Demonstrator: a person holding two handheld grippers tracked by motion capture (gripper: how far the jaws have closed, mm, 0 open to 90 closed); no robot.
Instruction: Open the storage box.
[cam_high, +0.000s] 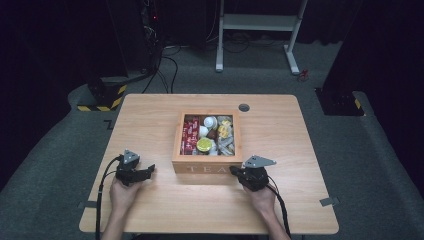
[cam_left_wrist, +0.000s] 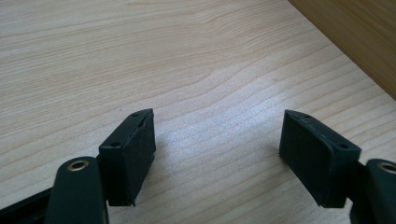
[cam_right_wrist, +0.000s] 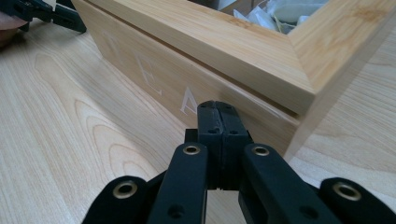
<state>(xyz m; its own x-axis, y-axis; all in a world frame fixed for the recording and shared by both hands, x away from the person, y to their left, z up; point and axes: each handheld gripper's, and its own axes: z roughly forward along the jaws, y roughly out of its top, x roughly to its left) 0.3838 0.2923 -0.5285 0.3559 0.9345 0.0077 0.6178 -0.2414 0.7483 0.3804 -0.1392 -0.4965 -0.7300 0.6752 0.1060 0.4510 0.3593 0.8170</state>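
Both tools are matte black all over: the left gripper (cam_high: 134, 172) carries a small grey three-cornered plate on top and trails a black cable off the table's near edge, and the right gripper (cam_high: 251, 175) wears a broader grey plate with its own black cable running back alongside the forearm. Up close, the jaws are chunky black blocks with small screw holes along the top edges. Brass-ringed rivets dot the rounded black link arms, and the forearms are bare, with no sleeves.
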